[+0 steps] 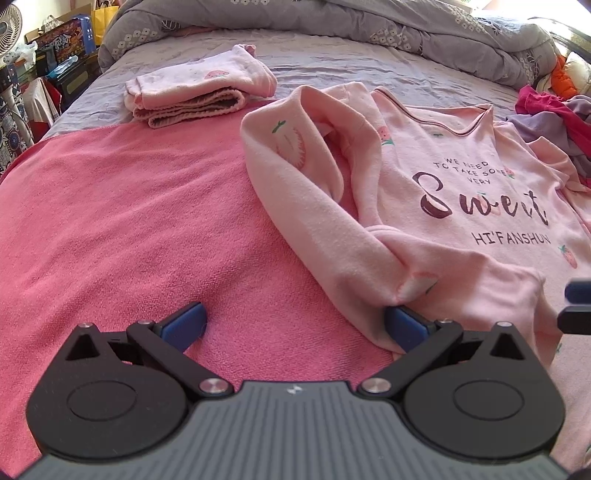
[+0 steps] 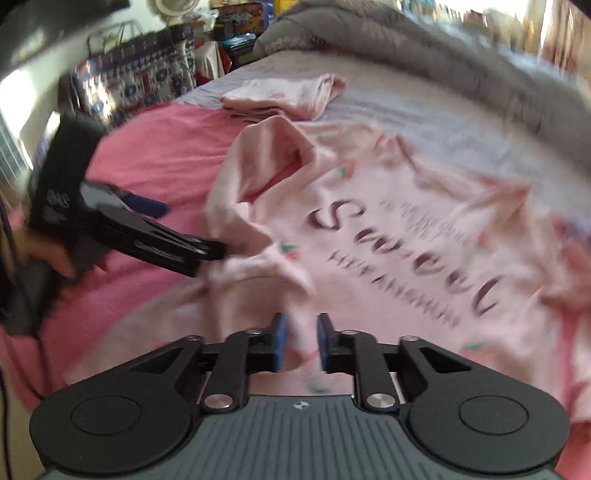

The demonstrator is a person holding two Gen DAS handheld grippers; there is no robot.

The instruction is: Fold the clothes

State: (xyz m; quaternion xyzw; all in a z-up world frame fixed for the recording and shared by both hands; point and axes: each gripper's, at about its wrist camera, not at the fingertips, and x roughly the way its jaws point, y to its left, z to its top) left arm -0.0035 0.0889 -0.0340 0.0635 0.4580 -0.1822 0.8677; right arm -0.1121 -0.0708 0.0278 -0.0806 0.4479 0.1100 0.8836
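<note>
A light pink shirt (image 1: 443,192) printed "Sweet" lies face up on a pink towel (image 1: 129,206) on the bed. Its left sleeve (image 1: 306,173) is folded over in a loose, bunched loop. My left gripper (image 1: 295,325) is open wide; its right finger (image 1: 404,326) touches the sleeve's lower edge, the left finger rests over the towel. In the blurred right wrist view, my right gripper (image 2: 300,341) is partly closed with a fold of the shirt (image 2: 369,236) between its blue pads. The left gripper (image 2: 207,251) shows there at the sleeve.
A folded pink garment (image 1: 195,92) lies on the grey sheet behind the towel. A grey quilt (image 1: 369,26) is heaped along the back. Loose coloured clothes (image 1: 554,118) lie at the right. A fan and boxes (image 1: 55,37) stand left of the bed.
</note>
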